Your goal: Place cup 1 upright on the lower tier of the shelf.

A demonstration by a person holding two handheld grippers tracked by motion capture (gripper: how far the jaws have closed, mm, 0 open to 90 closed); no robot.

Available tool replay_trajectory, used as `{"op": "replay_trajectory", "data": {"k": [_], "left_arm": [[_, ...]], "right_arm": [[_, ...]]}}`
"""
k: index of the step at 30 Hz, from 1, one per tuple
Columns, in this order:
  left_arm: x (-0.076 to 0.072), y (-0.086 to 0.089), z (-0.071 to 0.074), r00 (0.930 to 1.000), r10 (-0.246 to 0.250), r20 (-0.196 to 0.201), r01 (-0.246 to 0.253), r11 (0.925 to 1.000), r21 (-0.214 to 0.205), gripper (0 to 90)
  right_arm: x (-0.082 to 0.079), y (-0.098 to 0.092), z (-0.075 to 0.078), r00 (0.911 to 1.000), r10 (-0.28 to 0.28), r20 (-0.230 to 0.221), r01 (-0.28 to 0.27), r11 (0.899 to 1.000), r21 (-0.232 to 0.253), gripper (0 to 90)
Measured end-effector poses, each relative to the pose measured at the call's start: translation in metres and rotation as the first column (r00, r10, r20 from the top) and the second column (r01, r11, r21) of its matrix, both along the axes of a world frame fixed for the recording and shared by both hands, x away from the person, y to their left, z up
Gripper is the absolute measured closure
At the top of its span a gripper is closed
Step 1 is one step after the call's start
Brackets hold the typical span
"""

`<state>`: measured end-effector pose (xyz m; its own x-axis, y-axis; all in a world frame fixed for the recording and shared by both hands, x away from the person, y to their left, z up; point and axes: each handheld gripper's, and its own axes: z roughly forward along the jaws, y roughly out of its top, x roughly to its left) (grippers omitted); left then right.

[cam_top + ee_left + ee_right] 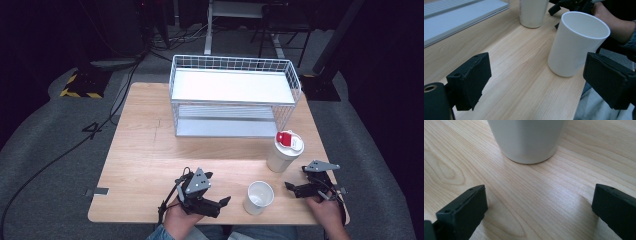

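Observation:
A white open cup point(259, 196) stands near the table's front edge. In the left gripper view this cup point(576, 45) is empty and lies just ahead of the jaws, toward the right one. My left gripper point(219, 187) point(539, 82) is open, a short way left of the cup, with only bare wood between its jaws. A taller white tumbler point(284, 150) with a red and white lid stands behind the cup. My right gripper point(296, 177) point(537, 210) is open and points at the tumbler's base point(527, 140), a short gap away.
A white wire basket rack point(235, 97) with two shelves stands at the back of the wooden table point(145, 150). In the left gripper view the tumbler point(532, 12) and the person's right hand point(604, 15) lie beyond the cup. Cables run over the grey floor at the left.

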<state>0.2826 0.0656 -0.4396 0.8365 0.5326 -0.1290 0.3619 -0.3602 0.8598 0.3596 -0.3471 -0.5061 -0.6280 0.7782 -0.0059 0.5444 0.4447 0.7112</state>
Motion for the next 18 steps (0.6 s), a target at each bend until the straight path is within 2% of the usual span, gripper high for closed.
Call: {"op": "replay_trajectory", "data": {"k": [6, 10, 14, 18], "left_arm": [[0.000, -0.019, -0.008, 0.9993, -0.037, 0.009, 0.037, 0.9993, 0.006, 8.5], [0.000, -0.030, -0.010, 0.9977, -0.068, 0.005, 0.068, 0.9976, -0.016, 8.4], [0.000, -0.038, -0.012, 0.9962, -0.086, -0.010, 0.085, 0.9956, -0.040, 8.4], [-0.001, -0.046, -0.015, 0.9952, -0.097, -0.008, 0.097, 0.9936, -0.058, 7.3]], "right_arm": [[0.000, 0.000, 0.000, 1.0000, 0.001, 0.000, -0.001, 1.000, 0.002, 0.3], [0.000, 0.000, 0.000, 1.0000, 0.000, 0.000, 0.000, 1.000, 0.000, 0.3], [0.000, 0.000, 0.000, 1.0000, 0.000, 0.000, 0.000, 1.000, 0.000, 0.3], [0.000, 0.000, 0.000, 1.0000, 0.001, 0.000, -0.001, 1.000, 0.001, 0.3]]}}
